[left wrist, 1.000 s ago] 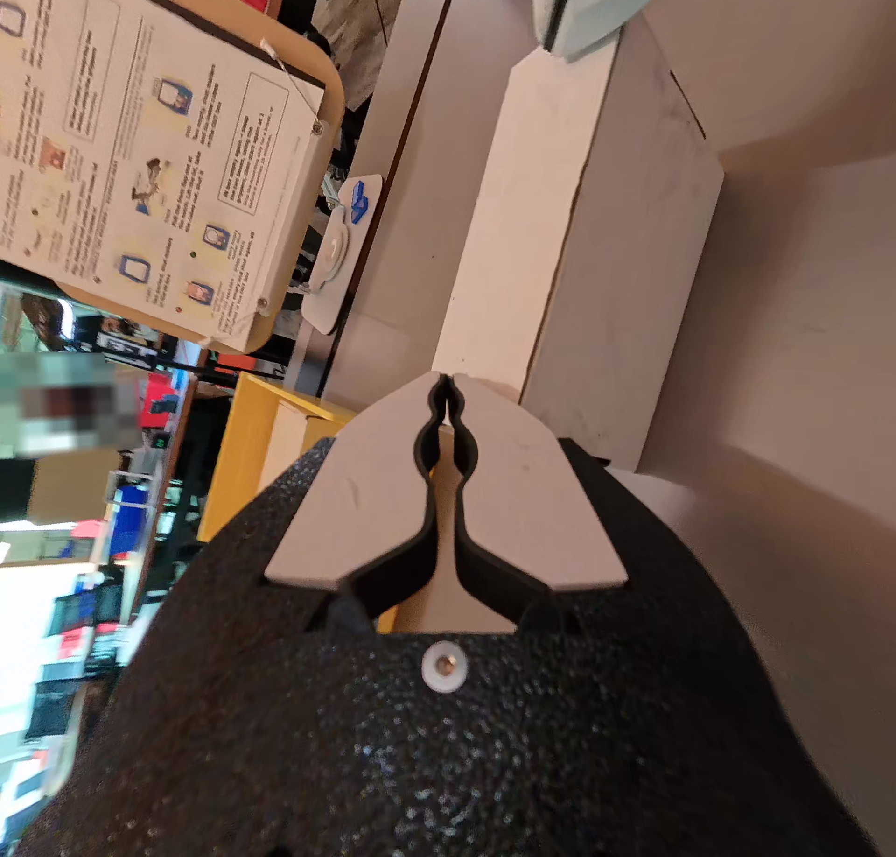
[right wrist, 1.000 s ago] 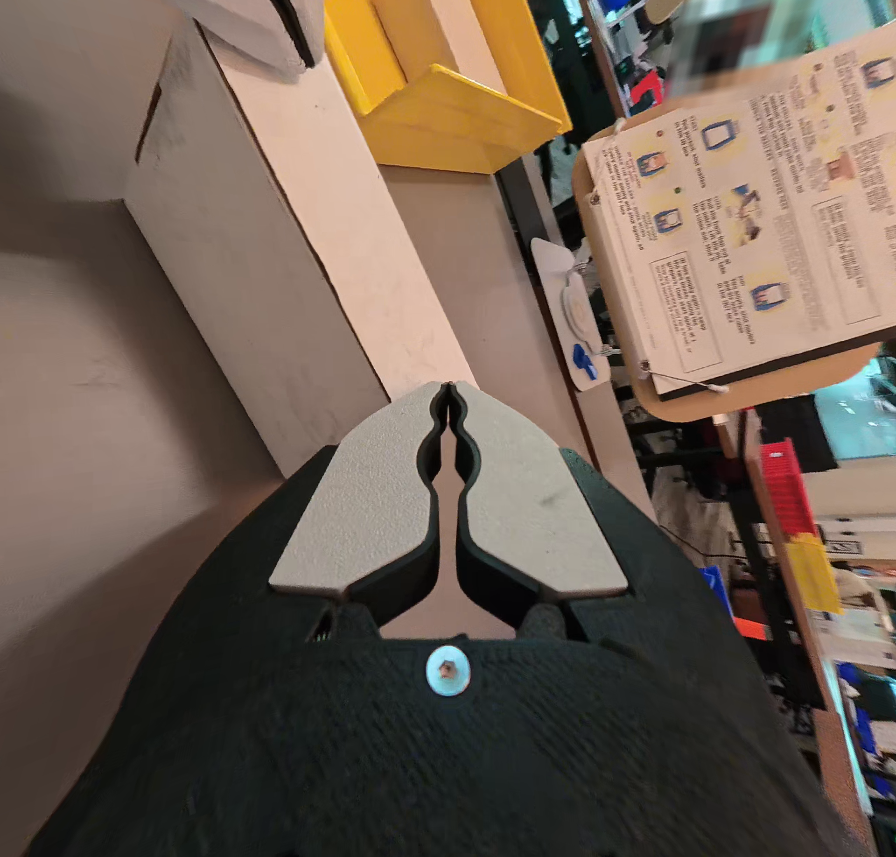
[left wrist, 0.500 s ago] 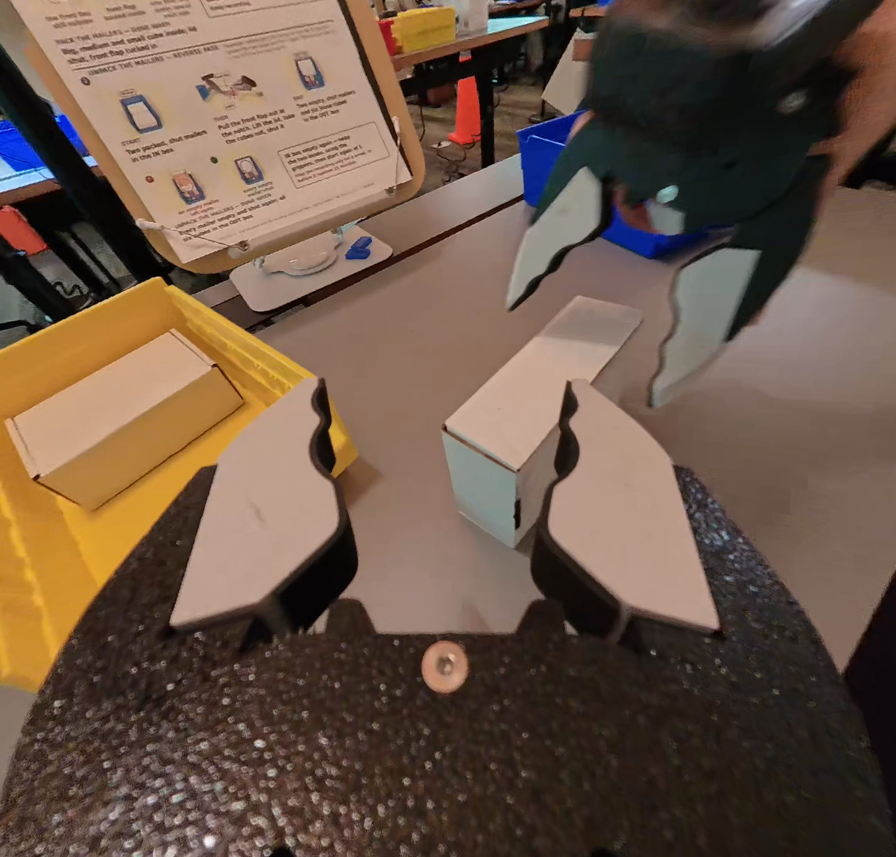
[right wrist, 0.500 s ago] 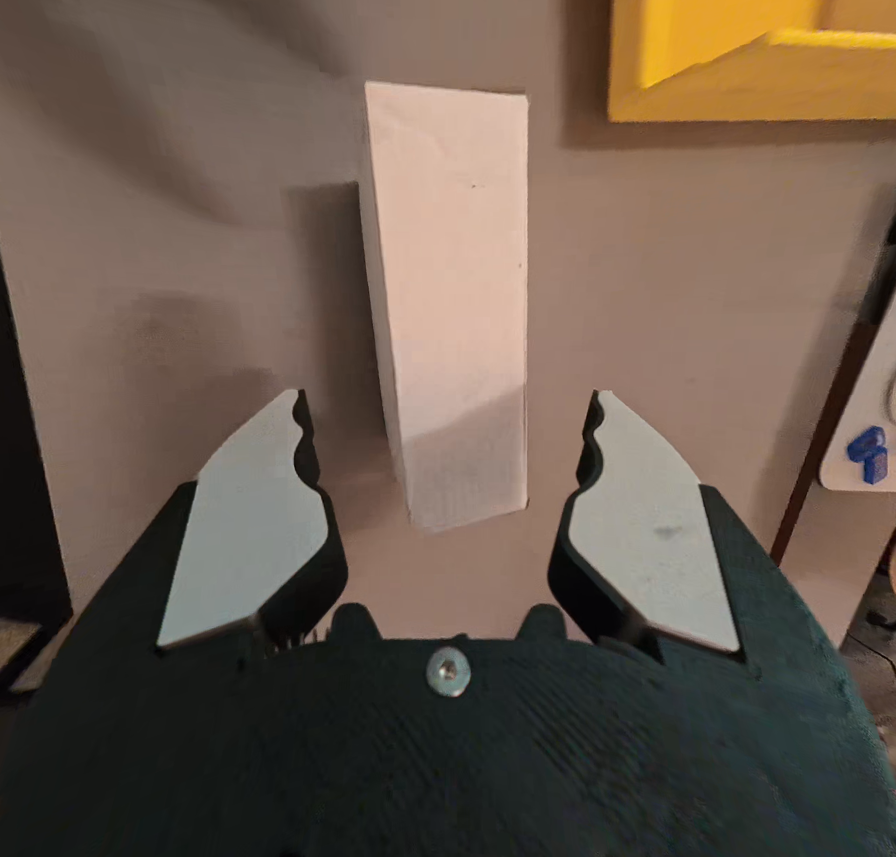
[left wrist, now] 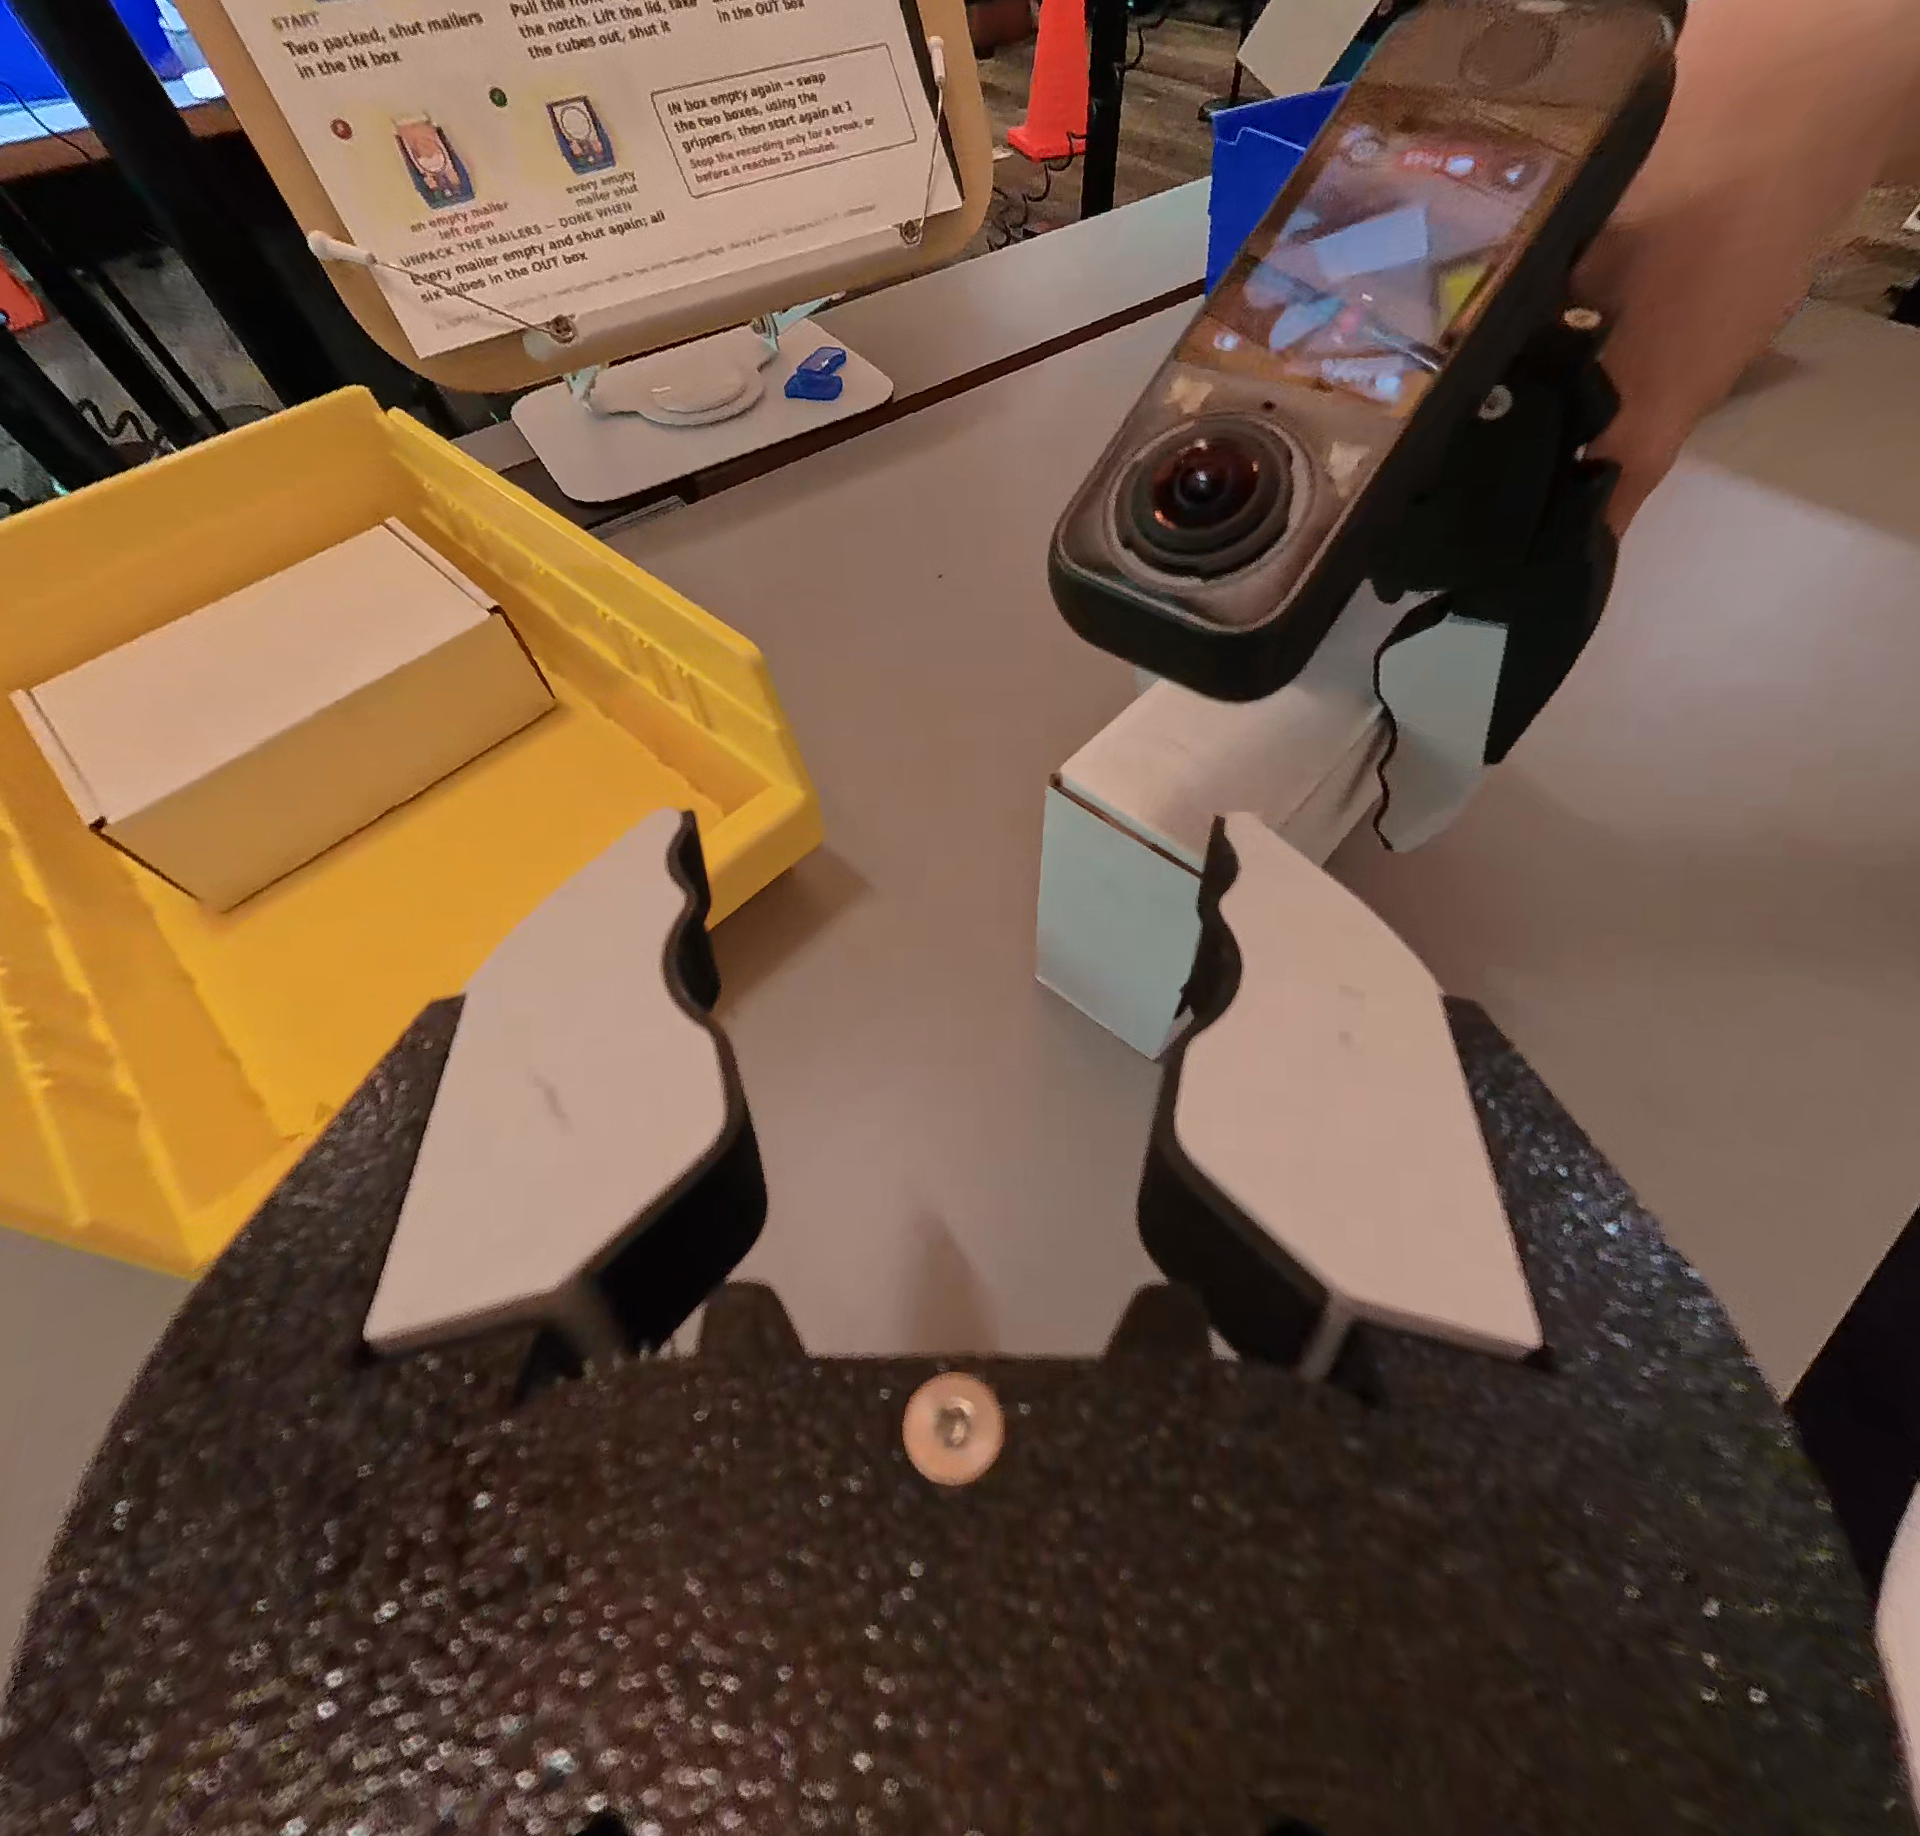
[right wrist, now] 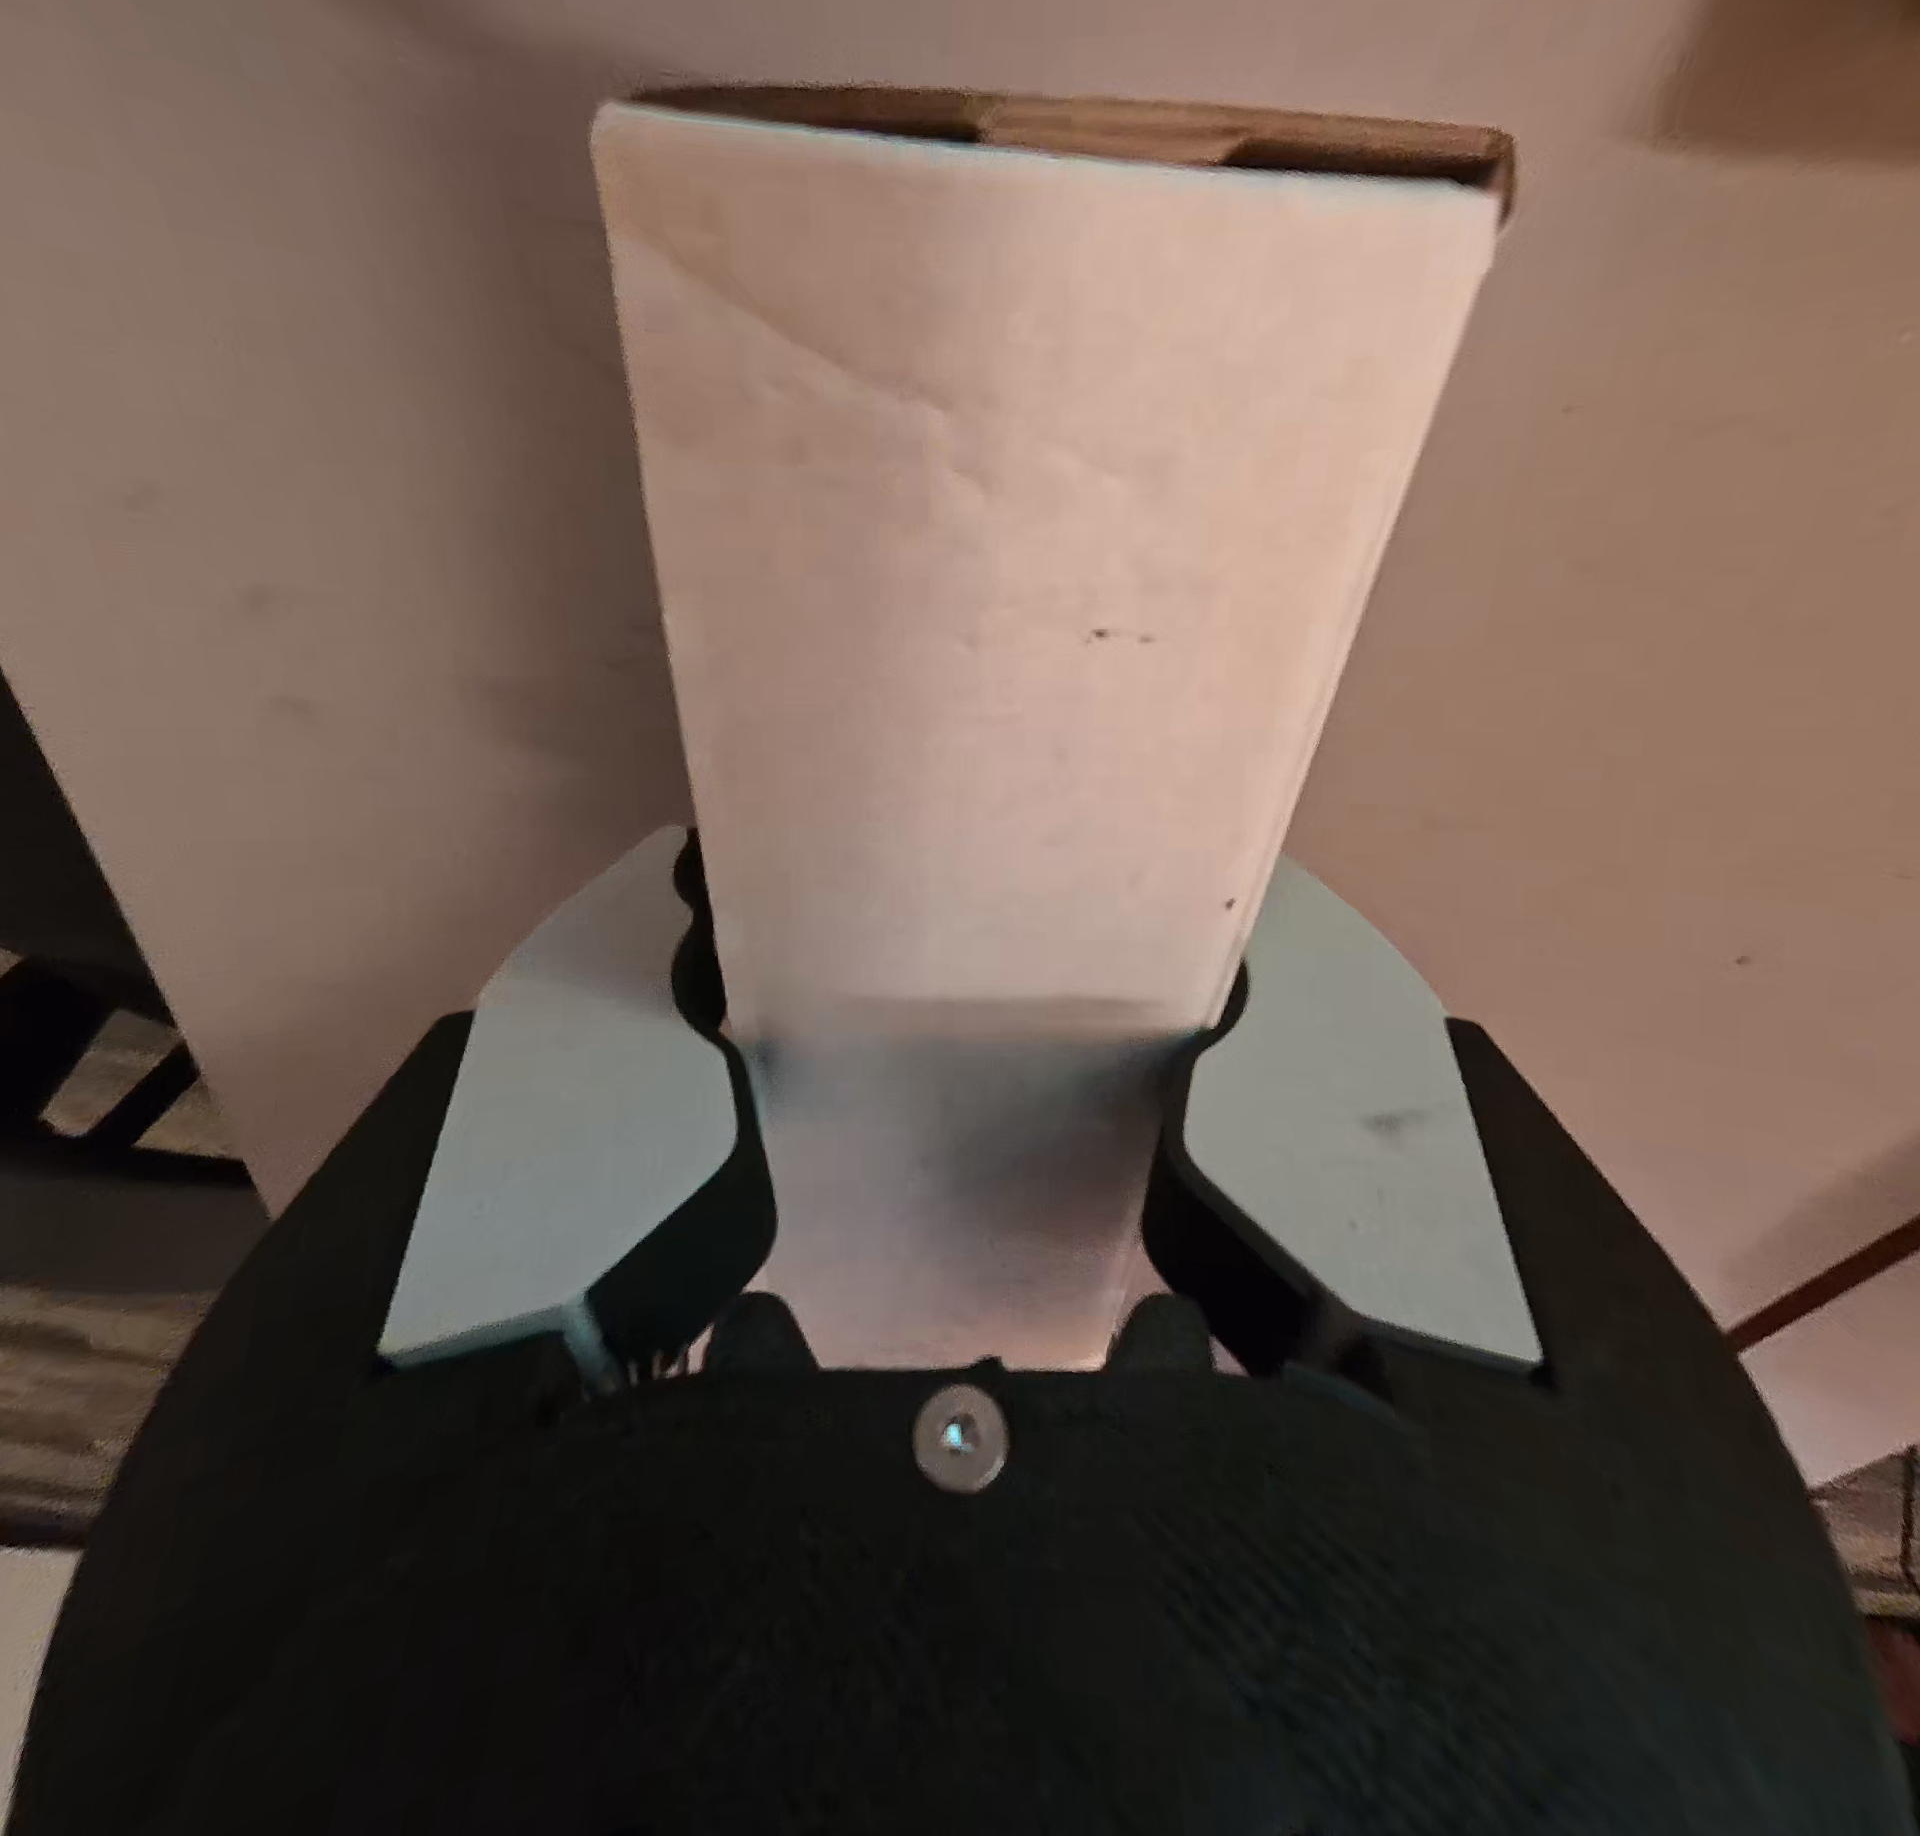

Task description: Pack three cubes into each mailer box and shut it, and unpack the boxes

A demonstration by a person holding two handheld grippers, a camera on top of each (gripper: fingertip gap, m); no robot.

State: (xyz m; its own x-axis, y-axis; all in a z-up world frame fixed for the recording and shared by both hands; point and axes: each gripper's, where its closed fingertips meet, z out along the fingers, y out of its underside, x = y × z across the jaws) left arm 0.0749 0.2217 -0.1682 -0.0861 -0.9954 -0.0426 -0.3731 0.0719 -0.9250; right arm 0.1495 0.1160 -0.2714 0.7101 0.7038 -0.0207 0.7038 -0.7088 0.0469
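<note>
Two tongs are in use, one per hand. The left tongs (left wrist: 951,939) hover wide apart above the grey worktop (left wrist: 1714,851), gripping nothing; bare worktop shows between the fingers. Just beyond the right finger lies a white mailer box (left wrist: 1117,913), flat on the worktop with its lid down. The right tongs (right wrist: 971,939) straddle the near end of this mailer box (right wrist: 997,560); both fingers sit against its long sides, but whether they press on it or merely flank it cannot be told. In the left wrist view the right tongs (left wrist: 1423,747) reach the far end of the box from above, carried by a hand (left wrist: 1745,228) at the right, with the wrist camera (left wrist: 1340,321) mounted on top. To the left stands a yellow bin (left wrist: 644,633) holding a second white mailer box (left wrist: 281,706), also closed. At the far edge of the worktop an instruction board (left wrist: 623,124) stands on a white base (left wrist: 707,415). A blue bin (left wrist: 1252,165) sits far right.
</note>
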